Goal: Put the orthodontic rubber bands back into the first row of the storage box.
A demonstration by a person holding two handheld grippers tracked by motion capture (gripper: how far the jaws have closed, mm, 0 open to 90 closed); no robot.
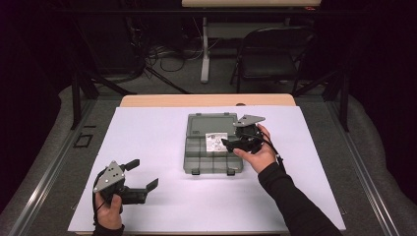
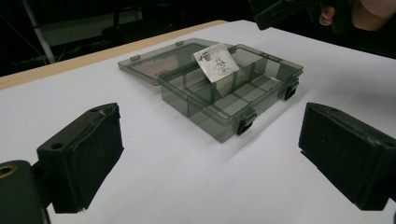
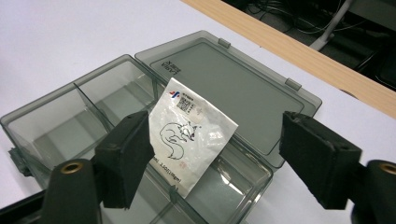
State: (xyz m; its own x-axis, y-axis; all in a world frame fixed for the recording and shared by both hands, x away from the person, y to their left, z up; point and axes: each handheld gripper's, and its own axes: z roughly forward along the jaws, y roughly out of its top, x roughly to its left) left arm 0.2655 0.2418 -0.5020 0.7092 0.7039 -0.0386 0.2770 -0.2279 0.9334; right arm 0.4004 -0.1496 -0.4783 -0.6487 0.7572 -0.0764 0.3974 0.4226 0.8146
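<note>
From above, the clear box lies open in the middle of the white table. The left claw, jaws apart, sits near and far left of it. The right claw hovers at the box's right side.

The left claw's camera shows its jaws wide apart, the box ahead.

The right claw's camera shows its jaws apart around a small white packet standing in the box.

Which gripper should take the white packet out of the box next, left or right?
Right, probably. The right gripper hangs open over the open box, its jaws either side of the white packet. The left gripper, also open, sits away near the table's front-left.
</note>
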